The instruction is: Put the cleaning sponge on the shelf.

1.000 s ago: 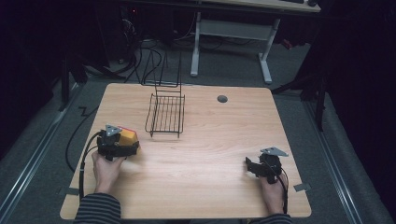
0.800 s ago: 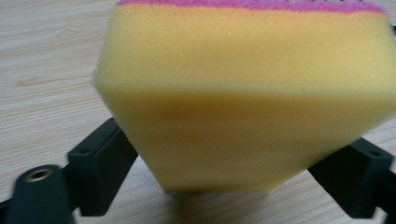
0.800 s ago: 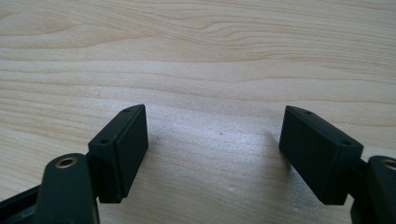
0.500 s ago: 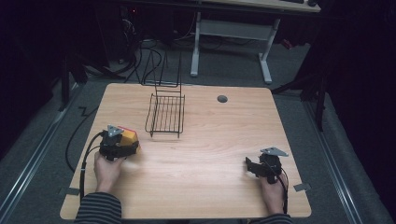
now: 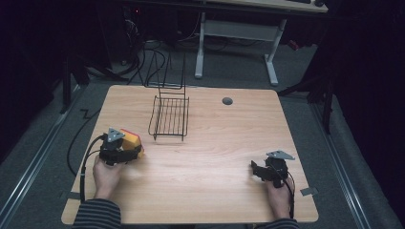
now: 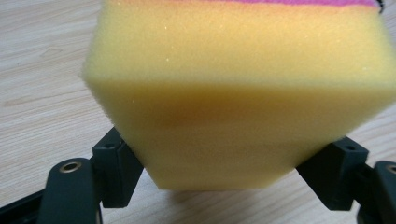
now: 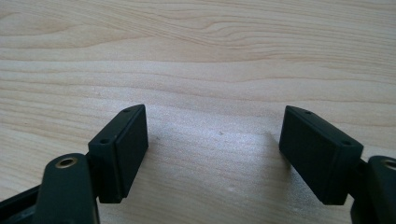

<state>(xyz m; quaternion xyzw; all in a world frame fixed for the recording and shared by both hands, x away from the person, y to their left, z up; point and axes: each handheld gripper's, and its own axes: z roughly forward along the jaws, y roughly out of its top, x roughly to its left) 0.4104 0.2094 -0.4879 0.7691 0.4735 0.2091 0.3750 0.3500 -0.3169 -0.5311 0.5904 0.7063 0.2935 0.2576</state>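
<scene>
- The left gripper [image 5: 125, 151], at the lower left of the high view, has just been closing its jaws, and the yellow sponge [image 6: 238, 100] now sits between them, filling the middle of the left gripper view.
- The foam narrows where the two black pads meet its sides, so the grip looks made; the pick-up step seems done and a lift could follow.
- In the high view the sponge [image 5: 132, 140] shows at the left of the wooden table [image 5: 215, 143], just in front of the hand, well apart from the wire rack [image 5: 169, 117] at upper centre.
- The right gripper [image 7: 215, 154] has its jaws wide apart over bare wood, holding nothing; it rests at lower right [image 5: 262, 171].
</scene>
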